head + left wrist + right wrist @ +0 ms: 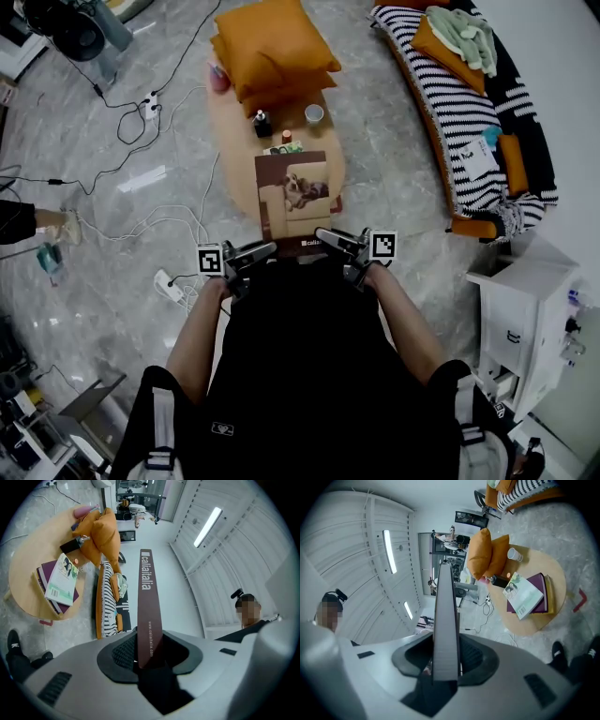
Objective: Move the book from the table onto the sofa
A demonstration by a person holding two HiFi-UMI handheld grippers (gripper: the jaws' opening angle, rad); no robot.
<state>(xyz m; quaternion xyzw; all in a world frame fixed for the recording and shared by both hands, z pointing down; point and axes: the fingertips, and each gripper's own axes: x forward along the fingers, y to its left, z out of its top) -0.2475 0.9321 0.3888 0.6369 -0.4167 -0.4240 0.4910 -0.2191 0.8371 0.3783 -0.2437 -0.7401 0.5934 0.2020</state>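
Black short-sleeved top (pixel 309 375), 2 grey shoulder straps (pixel 161 422); left gripper (pixel 265 249) and right gripper (pixel 326 234) grey, with black-and-white marker cubes (pixel 209 260).

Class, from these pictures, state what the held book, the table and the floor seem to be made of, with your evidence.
Book: paper pages under a smooth printed cover, probably card; the stacked page edges show in the right gripper view.
Table: light wood or wood-look laminate, matte, an even tan.
Floor: polished stone or tile, judging by its grey veining and slight sheen.
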